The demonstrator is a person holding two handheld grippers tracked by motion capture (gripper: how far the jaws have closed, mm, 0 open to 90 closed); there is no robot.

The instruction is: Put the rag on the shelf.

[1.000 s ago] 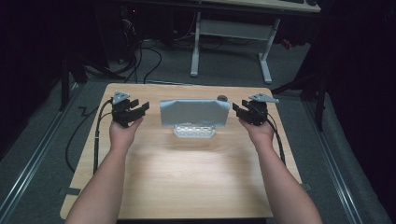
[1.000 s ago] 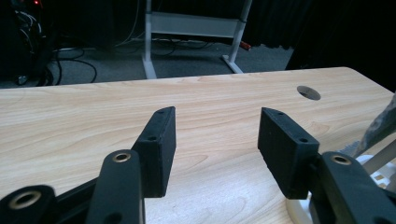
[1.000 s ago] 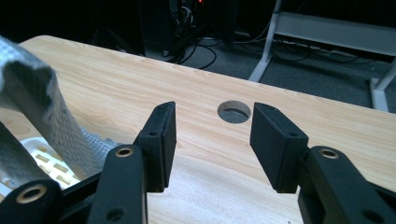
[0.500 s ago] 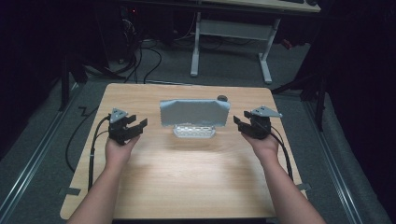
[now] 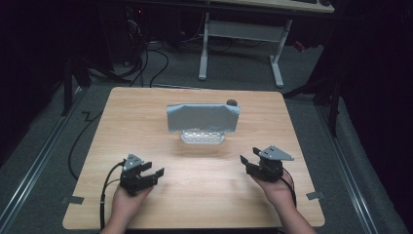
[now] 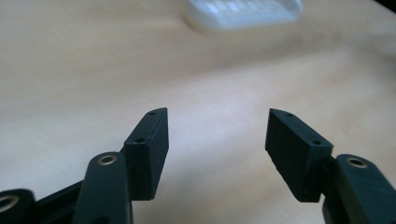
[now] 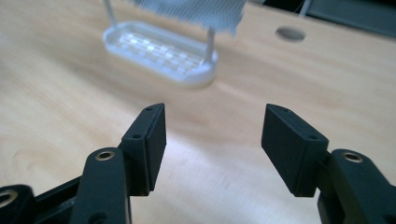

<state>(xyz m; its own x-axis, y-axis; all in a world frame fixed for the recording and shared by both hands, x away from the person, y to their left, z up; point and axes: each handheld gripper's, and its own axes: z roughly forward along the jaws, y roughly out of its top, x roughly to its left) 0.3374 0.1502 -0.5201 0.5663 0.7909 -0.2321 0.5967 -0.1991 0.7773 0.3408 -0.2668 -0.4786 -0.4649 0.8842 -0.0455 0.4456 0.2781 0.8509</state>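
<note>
**Cloth on the rack, both grippers empty near the front edge**

The wooden bench [image 5: 195,146] is the biggest thing here. It is bare except for what stands in the middle toward the back. A grey cloth [image 5: 202,117] hangs there, draped over a small white rack [image 5: 202,137]. The cloth is stretched wide, and its long side runs from left to right across the bench. A small dark round thing [image 5: 232,102] sits just behind the cloth's right top corner; I cannot tell what it is.

The left hand-held gripper [image 5: 152,175] is low at the front left, well apart from the cloth. Its jaws have just been opening and now stand wide apart, with nothing between them. In the left gripper view only bare wood lies between the black pads.

The right hand-held gripper [image 5: 246,163] is at the front right. Its jaws have also just been opening and stand wide, holding nothing.

From both grippers the cloth lies ahead and toward the middle. The right one looks a little closer to it than the left. I think any reach for the cloth would go forward and inward, each gripper toward its own end of the long side
</note>
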